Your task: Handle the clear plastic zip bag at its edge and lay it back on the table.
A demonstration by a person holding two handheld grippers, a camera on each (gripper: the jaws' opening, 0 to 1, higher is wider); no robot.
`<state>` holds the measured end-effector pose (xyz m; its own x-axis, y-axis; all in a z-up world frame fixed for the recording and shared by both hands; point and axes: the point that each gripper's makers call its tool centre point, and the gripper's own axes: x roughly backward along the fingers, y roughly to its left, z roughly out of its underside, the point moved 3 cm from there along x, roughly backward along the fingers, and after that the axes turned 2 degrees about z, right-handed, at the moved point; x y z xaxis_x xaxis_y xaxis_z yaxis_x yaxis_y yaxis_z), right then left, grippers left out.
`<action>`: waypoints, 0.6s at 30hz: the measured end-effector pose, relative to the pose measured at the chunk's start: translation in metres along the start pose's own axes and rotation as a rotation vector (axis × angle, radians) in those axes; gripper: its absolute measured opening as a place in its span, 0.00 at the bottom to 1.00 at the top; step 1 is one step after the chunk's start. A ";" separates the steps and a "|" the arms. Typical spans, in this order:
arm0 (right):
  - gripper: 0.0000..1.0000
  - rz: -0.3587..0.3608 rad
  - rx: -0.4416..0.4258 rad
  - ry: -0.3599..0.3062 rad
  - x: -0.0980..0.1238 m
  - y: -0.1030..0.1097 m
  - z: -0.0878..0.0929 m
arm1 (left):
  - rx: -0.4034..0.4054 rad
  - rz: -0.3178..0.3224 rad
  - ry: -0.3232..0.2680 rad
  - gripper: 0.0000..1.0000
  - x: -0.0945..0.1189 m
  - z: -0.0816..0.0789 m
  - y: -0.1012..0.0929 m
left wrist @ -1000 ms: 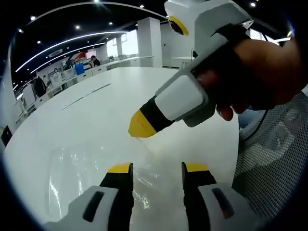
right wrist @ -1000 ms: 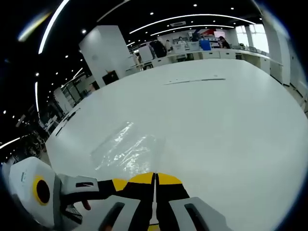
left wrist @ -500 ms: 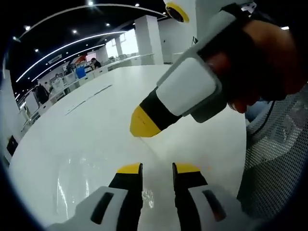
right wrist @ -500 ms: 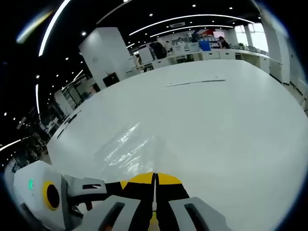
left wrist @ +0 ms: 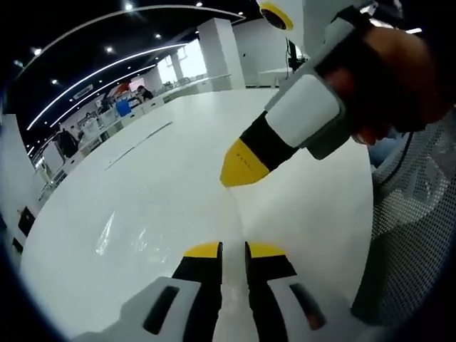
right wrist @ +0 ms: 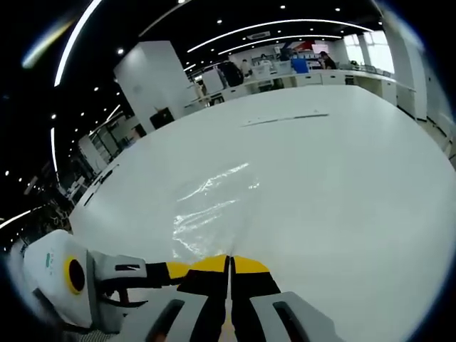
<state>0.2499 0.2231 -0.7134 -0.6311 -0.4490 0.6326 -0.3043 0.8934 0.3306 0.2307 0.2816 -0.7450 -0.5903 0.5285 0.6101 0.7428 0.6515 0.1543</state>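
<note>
Evidently I held the clear plastic zip bag (right wrist: 214,206) by its near edge in both claws so that it hung spread just above the white table (right wrist: 342,185). My right gripper (right wrist: 229,264) was clenched on that edge, jaws meeting with film between them. My left gripper (left wrist: 233,251) had jaws nearly closed; whether they pinched the film I could not tell, since the bag's edge was almost invisible there. My right hand (left wrist: 399,78) was cut off at the frame.
</note>
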 end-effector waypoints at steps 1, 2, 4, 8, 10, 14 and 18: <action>0.00 -0.001 0.000 0.001 0.000 0.000 0.000 | 0.001 -0.002 0.001 0.10 0.001 0.000 0.001; 0.00 -0.003 0.002 0.003 0.001 0.001 0.001 | -0.003 -0.007 0.001 0.09 0.002 0.001 0.002; 0.00 -0.004 0.006 0.004 0.001 0.001 0.001 | -0.020 -0.015 -0.002 0.06 0.003 0.001 0.005; 0.00 -0.008 0.012 0.015 0.002 0.000 0.003 | -0.051 -0.014 0.000 0.02 0.006 0.001 0.010; 0.00 -0.011 0.018 0.022 0.002 0.000 0.004 | -0.073 -0.005 0.001 0.01 0.007 0.001 0.010; 0.00 -0.012 0.120 0.036 0.004 -0.001 0.007 | -0.127 0.003 0.020 0.00 0.010 0.003 0.011; 0.00 -0.058 0.211 0.036 0.009 0.007 0.009 | -0.150 0.008 0.025 0.00 0.011 0.002 0.013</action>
<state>0.2355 0.2259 -0.7120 -0.5831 -0.4970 0.6426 -0.4846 0.8477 0.2159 0.2329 0.2967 -0.7380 -0.5777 0.5180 0.6308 0.7873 0.5578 0.2630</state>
